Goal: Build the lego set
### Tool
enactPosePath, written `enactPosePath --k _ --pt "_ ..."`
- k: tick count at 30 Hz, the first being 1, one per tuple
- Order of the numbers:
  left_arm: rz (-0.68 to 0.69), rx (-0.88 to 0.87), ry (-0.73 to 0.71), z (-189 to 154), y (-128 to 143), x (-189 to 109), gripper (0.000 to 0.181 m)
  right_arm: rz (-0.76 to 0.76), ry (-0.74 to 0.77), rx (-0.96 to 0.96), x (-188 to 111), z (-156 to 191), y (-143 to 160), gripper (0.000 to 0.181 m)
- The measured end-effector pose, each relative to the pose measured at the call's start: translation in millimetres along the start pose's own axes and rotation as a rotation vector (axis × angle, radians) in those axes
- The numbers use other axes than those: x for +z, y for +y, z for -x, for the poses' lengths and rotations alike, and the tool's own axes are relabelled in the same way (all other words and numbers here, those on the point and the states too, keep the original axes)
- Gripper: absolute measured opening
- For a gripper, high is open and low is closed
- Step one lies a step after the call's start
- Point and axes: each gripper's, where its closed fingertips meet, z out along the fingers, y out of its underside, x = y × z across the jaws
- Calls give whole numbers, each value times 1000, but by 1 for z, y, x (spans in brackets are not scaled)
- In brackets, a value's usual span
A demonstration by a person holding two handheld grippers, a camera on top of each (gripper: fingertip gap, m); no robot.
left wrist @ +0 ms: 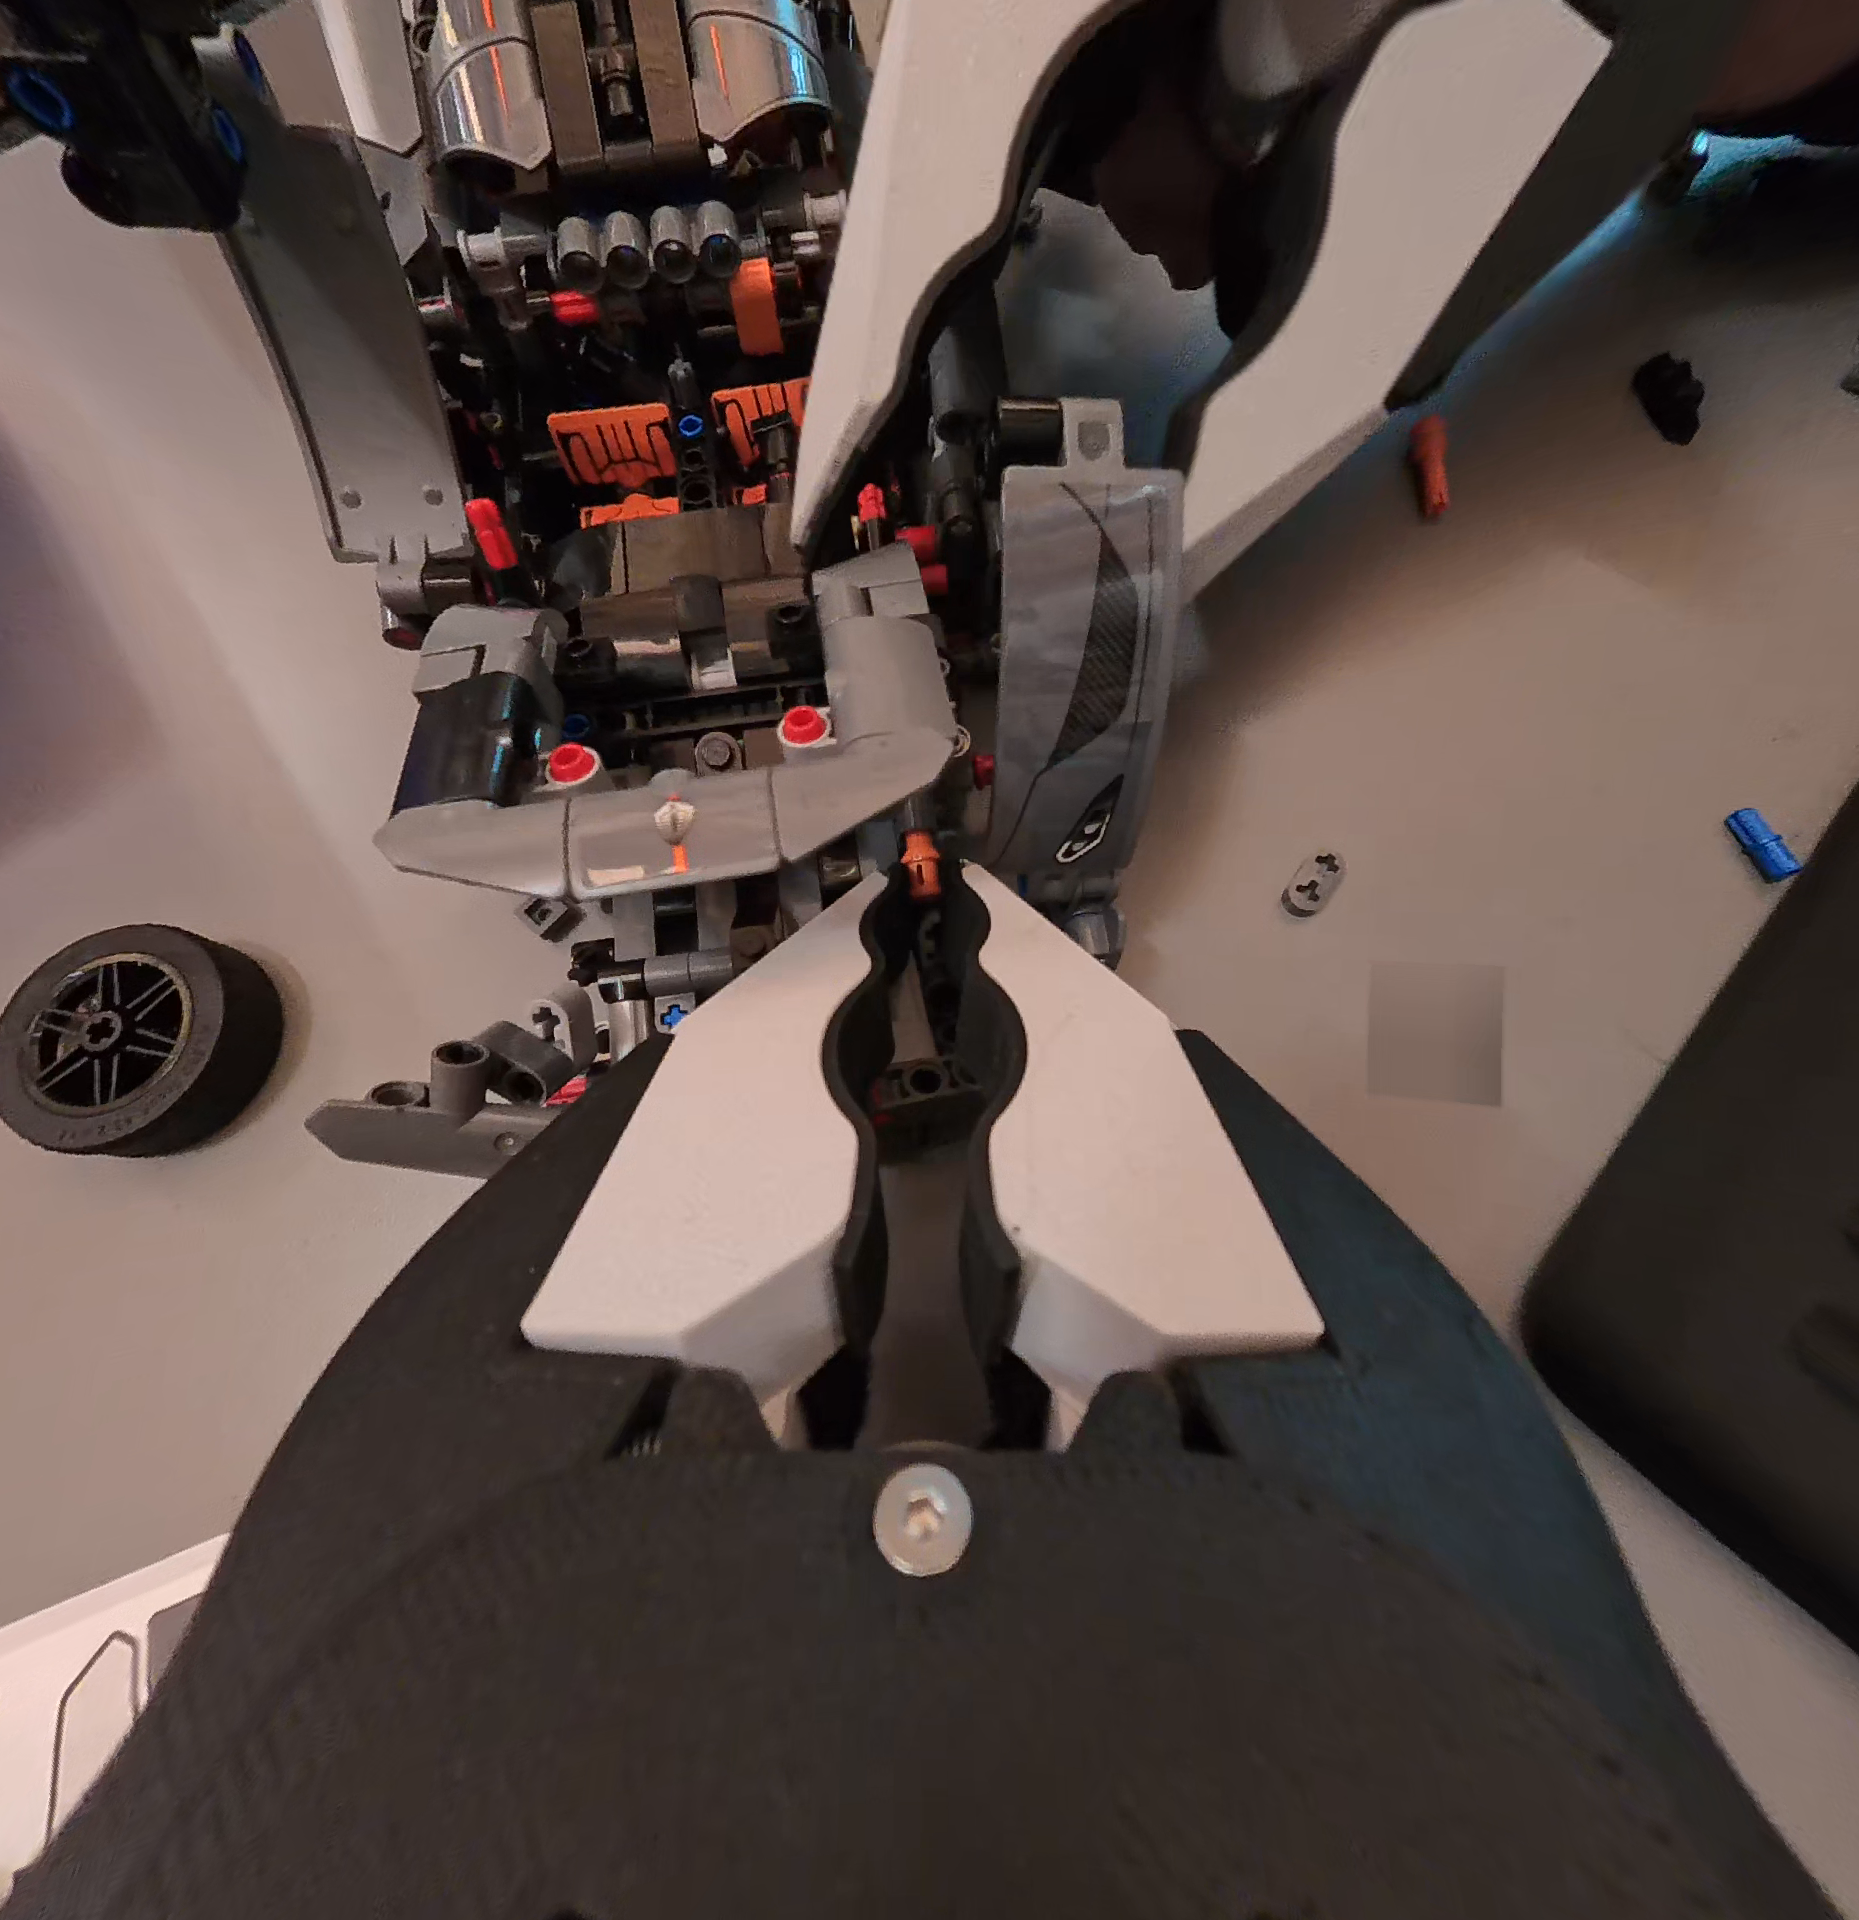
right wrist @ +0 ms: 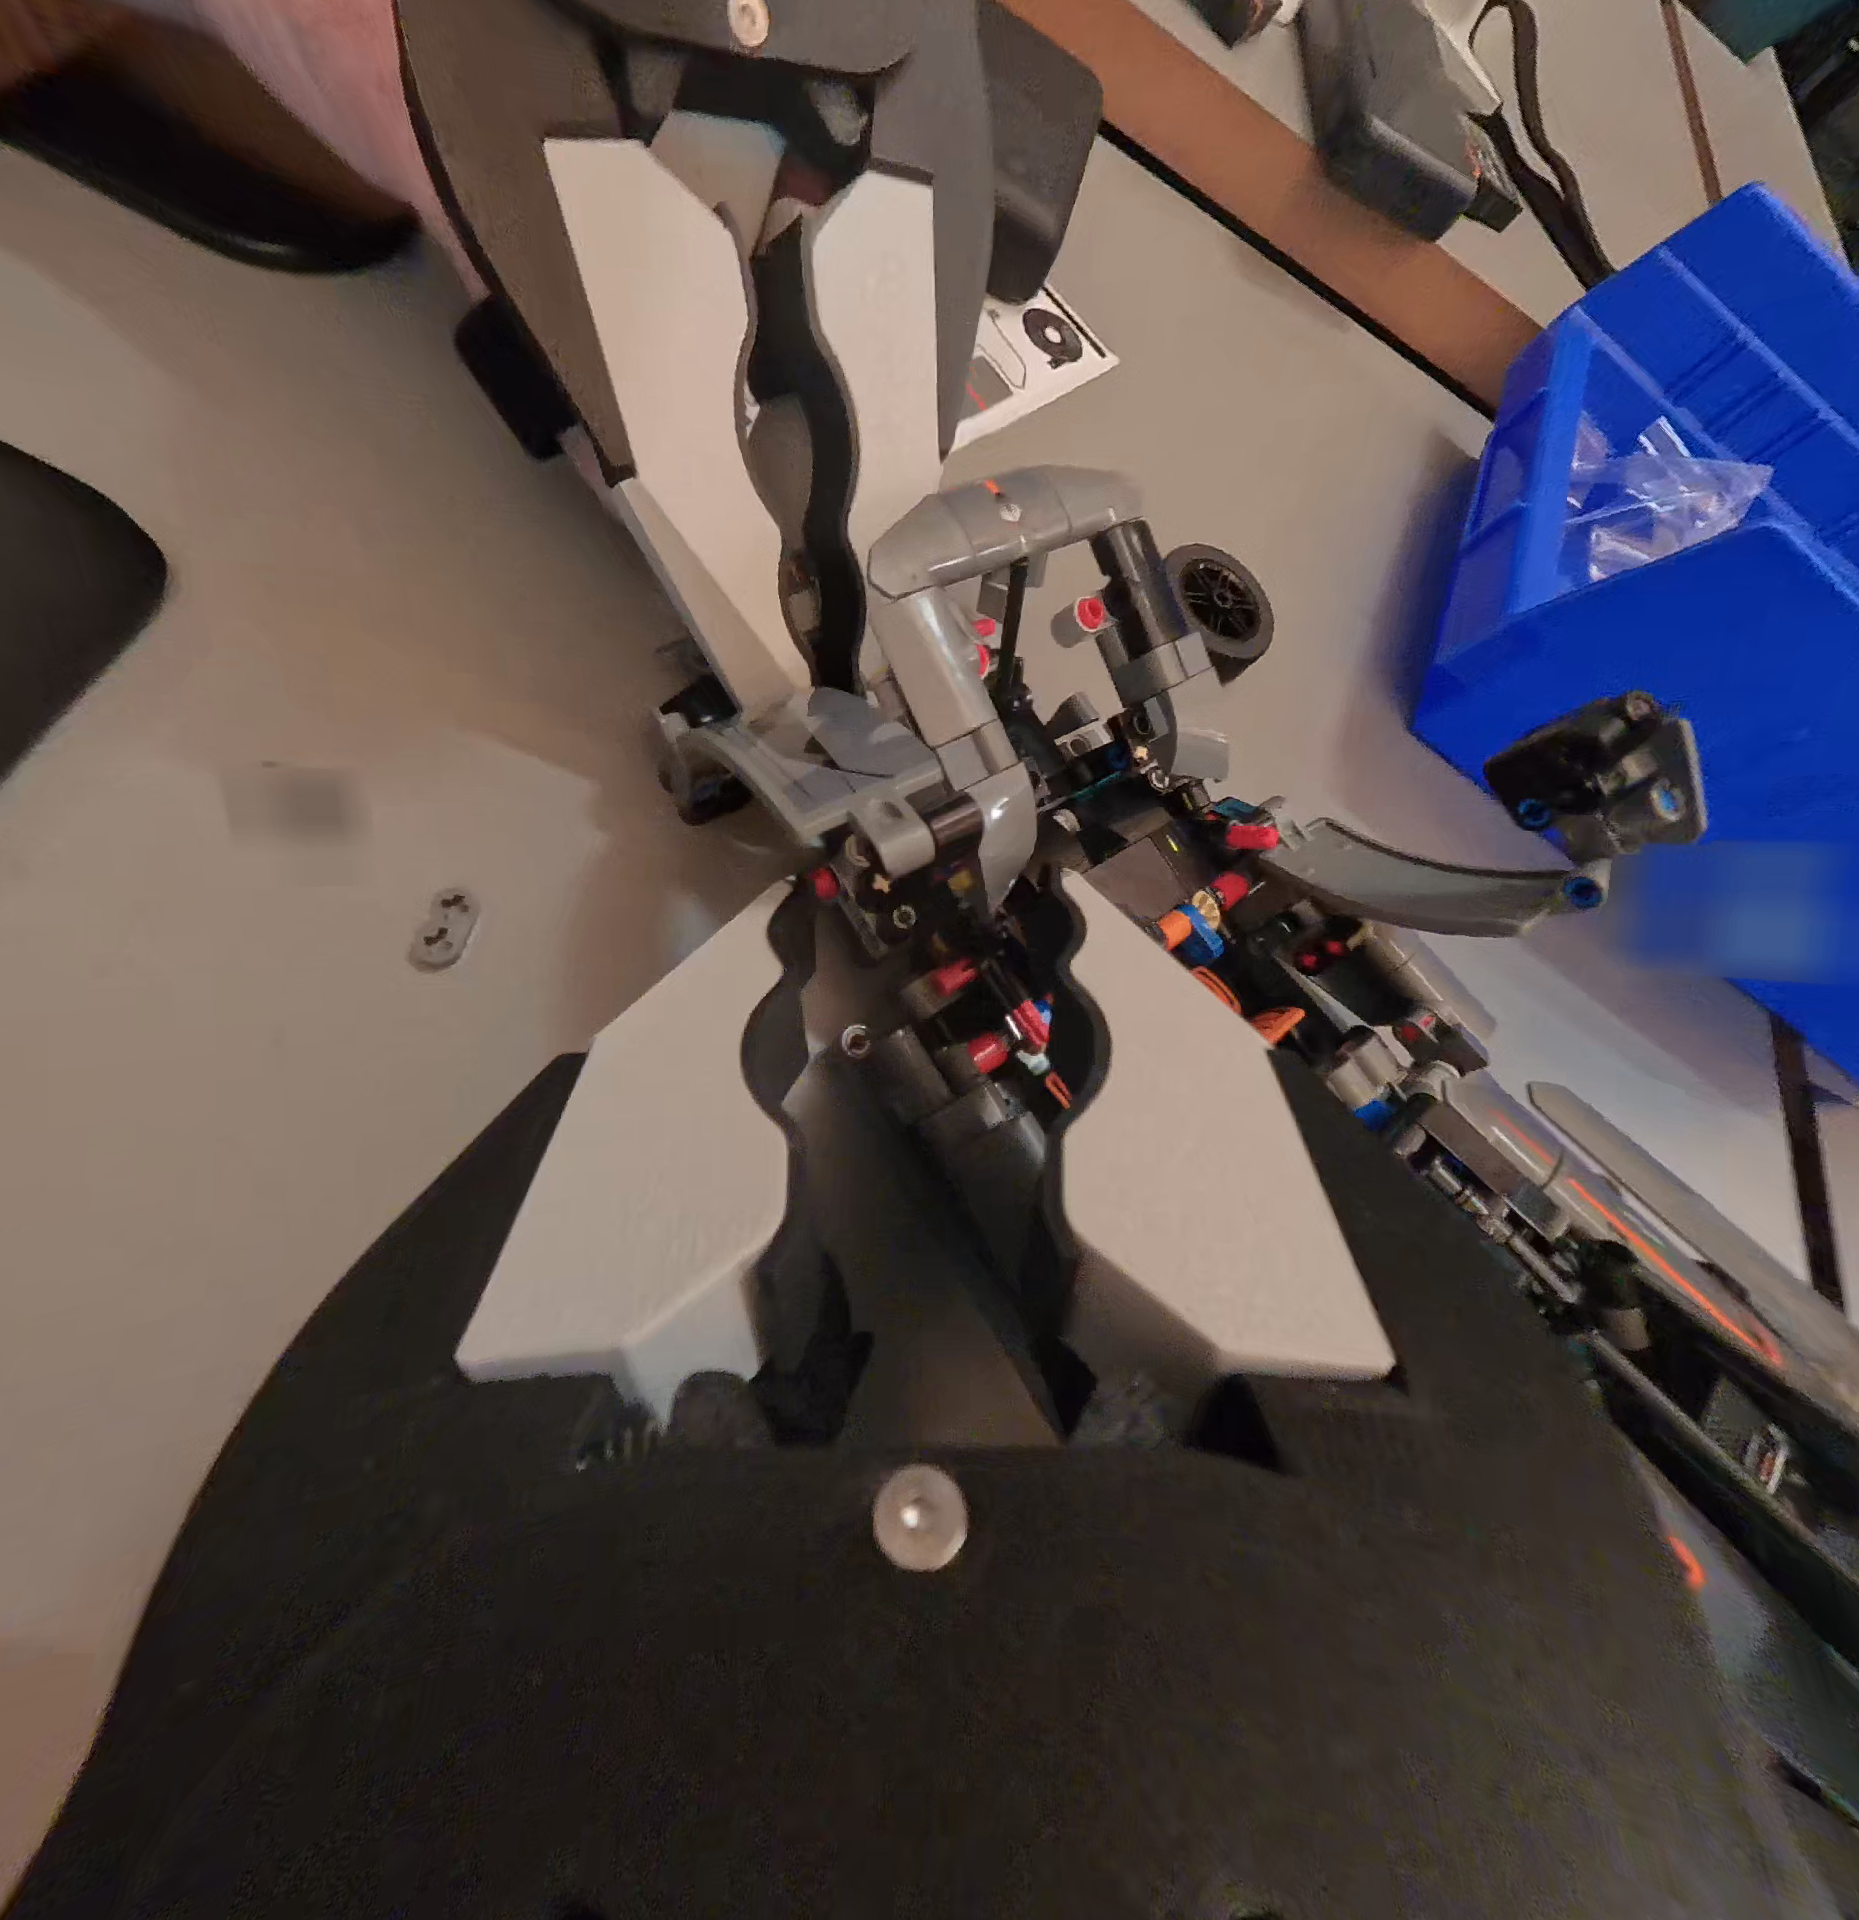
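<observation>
Left wrist view shows your left gripper with its white, black-lined fingers drawn nearly together, tips meeting around a black studded beam with an orange pin at its end; that beam runs back through the narrow gap between the pads, and its tip sits against the front of the grey, black and orange brick-built car model. The model rests on the pale table, its grey nose panel just ahead and left of your fingertips and a curved grey side panel with a dark stripe just to their right. Your right gripper reaches in from above, one white finger laid along the model's right flank. A loose black wheel with spoked rim lies well to the left; a flat grey two-hole link, a blue pin and a red pin lie scattered to the right. From the right wrist view, your right gripper stands partly open, its fingers straddling the model's dark, red-pinned frame, though you cannot tell whether the pads press on it. A blue plastic bin stands beyond the model.
</observation>
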Motion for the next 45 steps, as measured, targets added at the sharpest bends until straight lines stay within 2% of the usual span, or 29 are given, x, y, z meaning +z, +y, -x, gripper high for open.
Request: enactPosePath --k 1,4,6,13,18,25,34,37,42,45 --pt "0 -3 3 0 0 0 3 15 8 -21 1 1 1 42" --pt "1 3 -3 0 0 0 3 29 41 -56 6 2 -2 43" --pt "0 5 3 -1 0 0 3 39 67 -49 8 -1 -2 36" --pt "-3 14 8 -1 -3 0 4 33 67 -49 9 -1 -2 35" --pt "92 70 -16 0 -2 -1 3 40 67 -51 10 0 -1 34" --pt "154 45 0 4 -4 -1 2 48 75 -48 10 -3 0 33" --pt "107 70 -39 1 2 -4 2 43 77 -83 12 1 -2 32" --pt "102 57 -22 0 2 -5 2 42 73 -80 12 2 -2 31" --pt "92 -67 81 -1 0 -3 3 36 67 -62 12 1 -2 31" --pt "101 -66 112 -1 0 -2 3 34 69 -62 12 1 -3 31"
